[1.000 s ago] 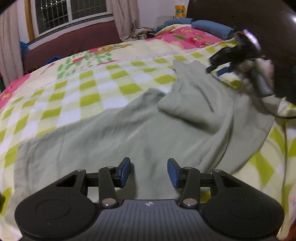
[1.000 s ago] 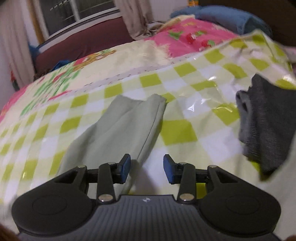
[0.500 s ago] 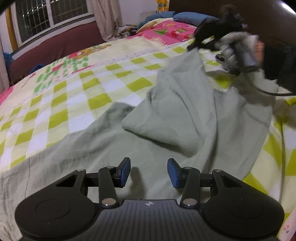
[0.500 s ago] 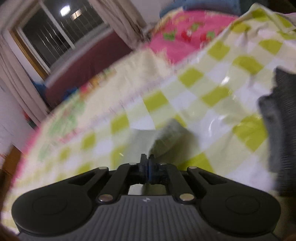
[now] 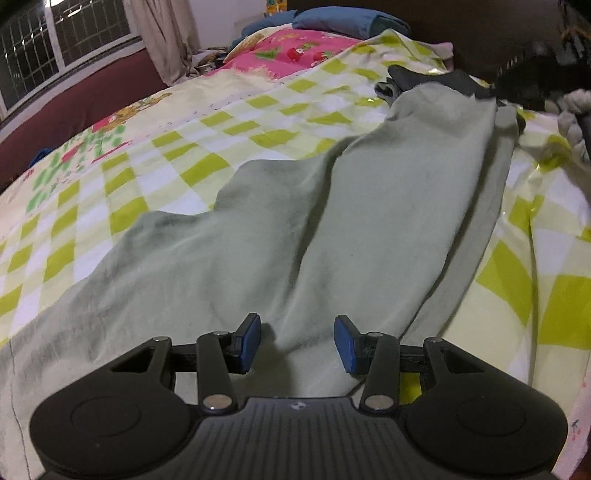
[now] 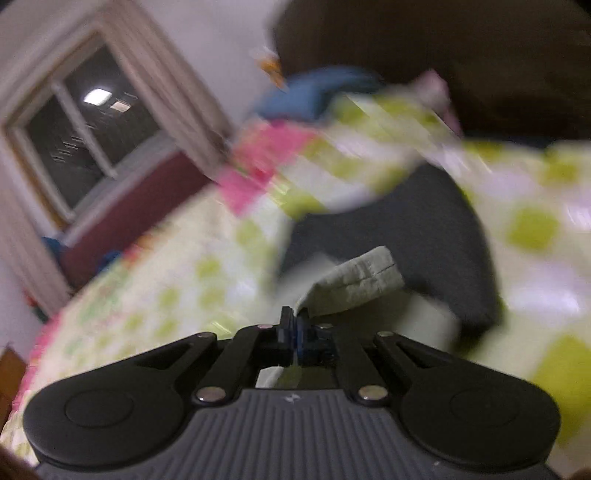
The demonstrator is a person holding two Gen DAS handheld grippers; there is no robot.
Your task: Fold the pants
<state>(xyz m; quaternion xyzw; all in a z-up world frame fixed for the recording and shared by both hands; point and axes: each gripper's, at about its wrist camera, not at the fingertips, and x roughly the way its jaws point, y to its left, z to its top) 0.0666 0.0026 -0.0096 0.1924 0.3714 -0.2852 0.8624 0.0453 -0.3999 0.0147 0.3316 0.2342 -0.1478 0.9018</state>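
Pale green pants [image 5: 332, 229] lie spread across the checked bedspread [image 5: 207, 162]. One leg is stretched away toward the upper right. My left gripper [image 5: 297, 343] hovers open low over the near part of the pants, its blue pads [image 5: 251, 341] apart and not pressing the cloth. In the right wrist view my right gripper [image 6: 293, 328] is shut on the hem of the pants leg [image 6: 354, 280], which sticks up past the fingertips. The left wrist view shows that right gripper [image 5: 517, 85] blurred at the leg's far end.
A dark grey garment [image 6: 406, 229] lies on the bed just behind the held hem, also seen as a dark garment [image 5: 424, 79] in the left wrist view. Blue pillows [image 5: 332, 18] and a pink cover [image 5: 295, 51] sit at the bed's head. A window [image 6: 85, 122] is on the left.
The right gripper closed on the leg's hem and pulled it far to the right, unfolding and stretching the leg. The left gripper slid across the pants and stayed open.
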